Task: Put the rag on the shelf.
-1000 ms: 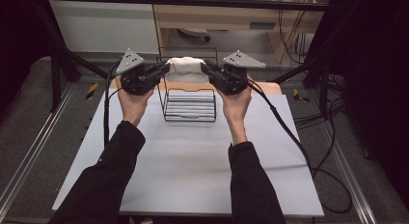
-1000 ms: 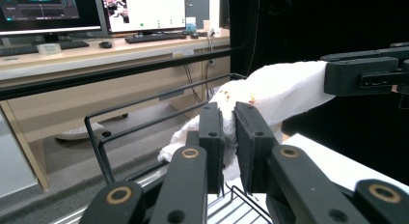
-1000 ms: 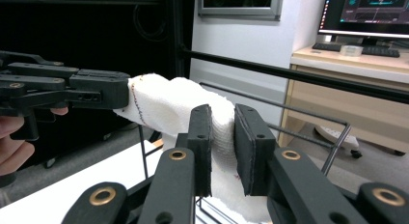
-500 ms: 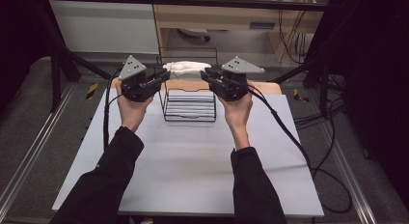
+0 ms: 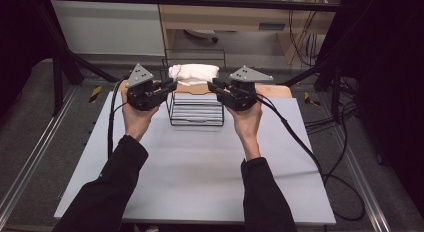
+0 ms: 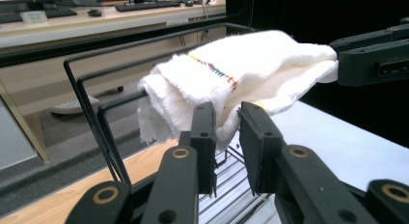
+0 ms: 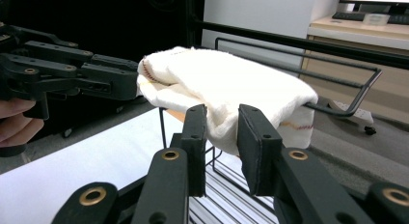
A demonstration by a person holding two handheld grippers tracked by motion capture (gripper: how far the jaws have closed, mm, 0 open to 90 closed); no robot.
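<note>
While the folded white towel [image 5: 194, 74] lies over the black wire rack's [image 5: 196, 111] top bars, the left gripper [image 5: 167, 87] and right gripper [image 5: 214, 86] flank its ends, jaws just opening, pads slightly apart and gripping nothing. Rack stands on a white table [image 5: 200, 167]; wooden shelving [image 5: 225, 17] behind.

A folded white towel [image 5: 194, 74] lies on the top of a black wire rack [image 5: 196, 109] at the far side of the grey table [image 5: 200, 177]. The left gripper [image 5: 169, 86] and the right gripper [image 5: 214, 86] point at its two ends, and their jaws have just been opening a little.
</note>
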